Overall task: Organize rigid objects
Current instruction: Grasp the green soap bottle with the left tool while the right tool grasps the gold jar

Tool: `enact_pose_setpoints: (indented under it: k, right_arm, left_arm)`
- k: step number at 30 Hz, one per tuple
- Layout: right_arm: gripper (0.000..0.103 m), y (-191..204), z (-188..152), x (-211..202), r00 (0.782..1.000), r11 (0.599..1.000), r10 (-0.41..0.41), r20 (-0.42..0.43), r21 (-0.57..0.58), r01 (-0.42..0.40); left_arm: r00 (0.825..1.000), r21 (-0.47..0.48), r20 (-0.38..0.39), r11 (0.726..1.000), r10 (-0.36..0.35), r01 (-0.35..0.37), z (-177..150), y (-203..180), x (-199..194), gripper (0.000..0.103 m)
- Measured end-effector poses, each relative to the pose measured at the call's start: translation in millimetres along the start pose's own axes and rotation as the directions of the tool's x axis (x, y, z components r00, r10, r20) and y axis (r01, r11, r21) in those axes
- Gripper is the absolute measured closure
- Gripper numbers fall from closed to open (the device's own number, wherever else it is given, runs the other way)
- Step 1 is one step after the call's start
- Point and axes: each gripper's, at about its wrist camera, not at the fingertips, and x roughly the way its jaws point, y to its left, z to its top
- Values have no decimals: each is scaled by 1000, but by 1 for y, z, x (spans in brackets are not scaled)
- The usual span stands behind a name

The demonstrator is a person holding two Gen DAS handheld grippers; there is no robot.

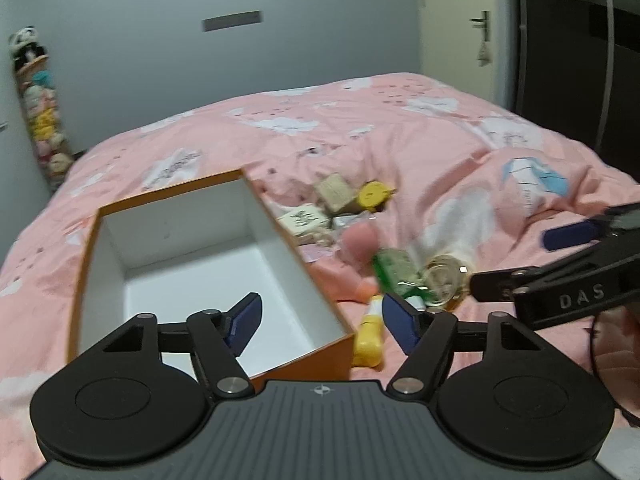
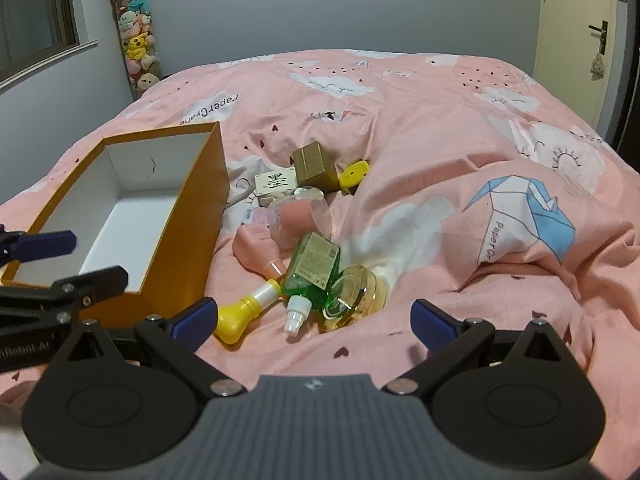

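Beside orange box [image 2: 192, 216] rim – bottle pile [image 2: 308, 276]; both hand-held grippers [image 1: 320, 320] [image 2: 316, 320] wide, empty.

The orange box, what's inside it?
Nothing shows inside the orange box: just its white walls and floor. The near corner of the floor is hidden behind the left gripper.

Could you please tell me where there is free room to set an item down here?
The orange box is empty inside. Right of the green bottle and amber jar, bare pink duvet. Crowded between box and duvet fold.
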Motion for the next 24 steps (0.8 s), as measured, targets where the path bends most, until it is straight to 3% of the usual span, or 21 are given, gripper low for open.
enact_pose_setpoints:
  k: [4,8,10,11,14,16,24]
  right_arm:
    - [3,-8,9,5,998,998,62,-17,0,-62]
    - [5,-14,19,10,999,999,43,-23,-28,-44]
    - [17,-19,25,15,998,998,60,-32,-25,-61]
    - [19,-22,27,18,996,997,80,-37,-20,-81]
    - [23,-27,32,30,993,994,103,-61,-26,-105]
    - [32,-27,34,40,991,993,107,-82,-46,-111]
    - [38,-28,33,82,973,989,130,-190,-51,-142]
  left_arm:
    - [999,0,6,999,-51,51,9,4,4,25]
    - [996,10,9,996,-84,84,21,7,13,27]
    - [994,24,-3,993,-112,112,27,7,21,32]
    - [991,39,-14,990,-135,135,30,6,26,35]
    - [981,69,-67,980,-183,187,36,6,45,46]
    - [971,67,-100,972,-219,226,39,7,57,47]
    - [929,112,-219,938,-298,327,48,18,88,47]
